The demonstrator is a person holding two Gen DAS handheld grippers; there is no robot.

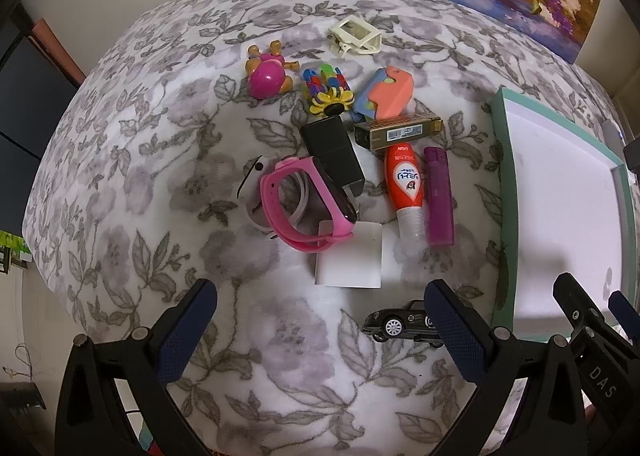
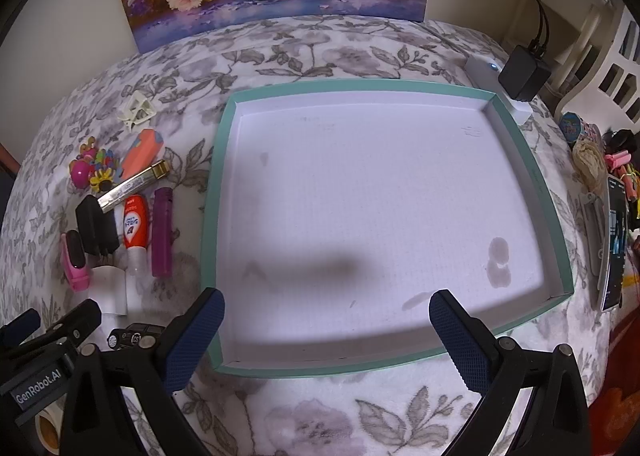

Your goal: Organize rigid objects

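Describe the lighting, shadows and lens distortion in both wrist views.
Left wrist view: strong fisheye bulge, the floral blanket curving away with dark vignetted corners; even, soft light; the shallow teal-rimmed cardboard tray looks washed out. Right wrist view: same bulge, bowing the tray's rim; a dark elongated shadow lies across its white floor, and the edges look soft.

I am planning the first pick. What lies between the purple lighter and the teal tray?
Nothing: only bare floral cloth separates the purple lighter from the teal tray. Both wrist views show this.
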